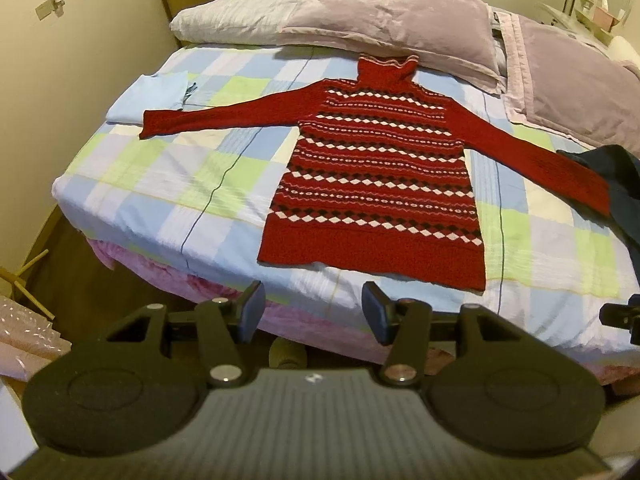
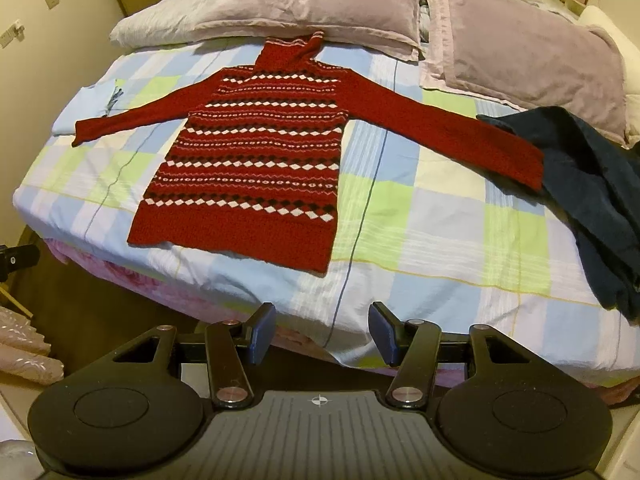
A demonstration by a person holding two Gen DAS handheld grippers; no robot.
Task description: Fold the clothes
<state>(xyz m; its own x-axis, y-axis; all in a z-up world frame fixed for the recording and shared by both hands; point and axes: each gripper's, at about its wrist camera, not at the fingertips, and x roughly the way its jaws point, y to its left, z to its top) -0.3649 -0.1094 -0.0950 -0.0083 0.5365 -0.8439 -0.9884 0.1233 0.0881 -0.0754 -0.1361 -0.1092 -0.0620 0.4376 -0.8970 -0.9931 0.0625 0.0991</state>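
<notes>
A red turtleneck sweater (image 1: 376, 184) (image 2: 256, 160) with white and black diamond bands lies flat on the bed, both sleeves spread wide and its hem toward me. My left gripper (image 1: 314, 312) hovers open above the bed's near edge, just short of the hem, with nothing between its fingers. My right gripper (image 2: 322, 330) is open too, held over the near edge to the right of the sweater's hem, holding nothing. A piece of the other gripper (image 1: 624, 316) shows at the right edge of the left wrist view.
The bed (image 2: 420, 240) has a checked blue, green and white sheet. Two lilac pillows (image 2: 304, 4) (image 2: 532, 48) lie at its head. A dark blue garment (image 2: 596, 196) is bunched at the right by the sleeve end. A folded light blue cloth (image 1: 152, 96) sits far left.
</notes>
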